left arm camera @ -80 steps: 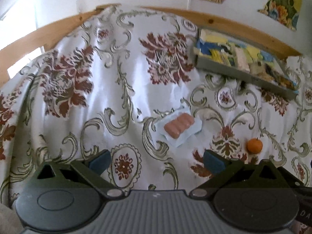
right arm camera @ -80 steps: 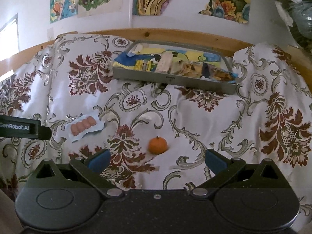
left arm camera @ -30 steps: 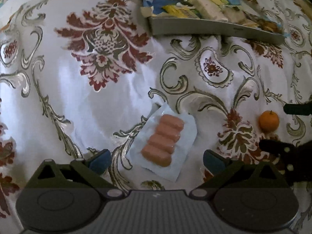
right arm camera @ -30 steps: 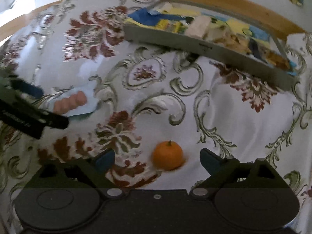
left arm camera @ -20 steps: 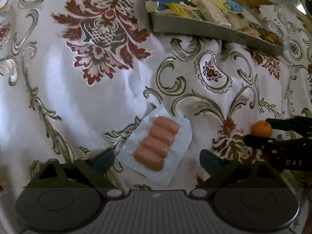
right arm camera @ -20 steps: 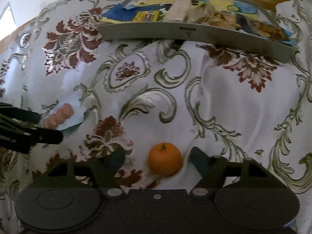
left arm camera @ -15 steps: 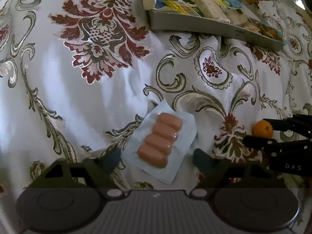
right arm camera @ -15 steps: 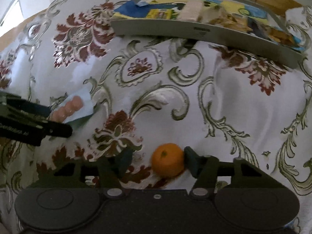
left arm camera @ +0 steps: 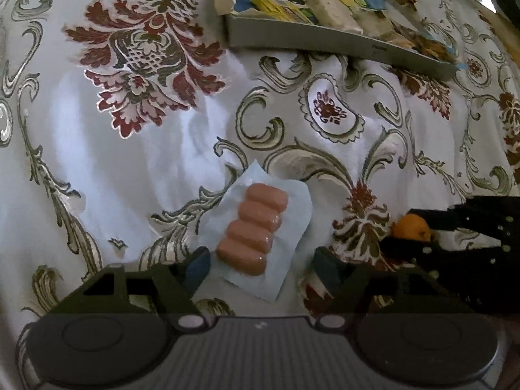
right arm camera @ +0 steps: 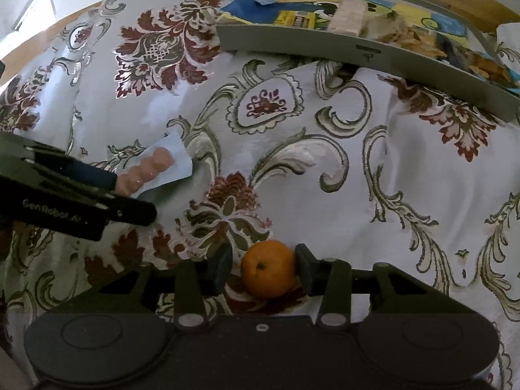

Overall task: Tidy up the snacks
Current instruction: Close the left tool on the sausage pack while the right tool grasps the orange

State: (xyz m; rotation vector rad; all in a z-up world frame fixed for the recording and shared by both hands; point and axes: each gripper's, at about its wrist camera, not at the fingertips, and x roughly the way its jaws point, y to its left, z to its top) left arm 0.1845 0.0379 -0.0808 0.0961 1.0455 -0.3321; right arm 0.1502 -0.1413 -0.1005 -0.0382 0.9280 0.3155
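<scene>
Grippers are straddling snacks on floral cloth (right arm camera: 406, 169).
Left gripper (left arm camera: 260, 265) is gaping around sausage pack (left arm camera: 256, 227); right gripper (right arm camera: 263, 268) is gaping around orange (right arm camera: 268, 273).

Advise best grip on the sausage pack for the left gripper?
Pinch the sausage pack across the short width of the sausage row, coming down from above with left gripper. It lies flat; the film border is thin and floppy, while the raised sausages give the pads something firm.

Black hand-held gripper (right arm camera: 263, 268), blue pads (right arm camera: 221, 268), round screws
</scene>
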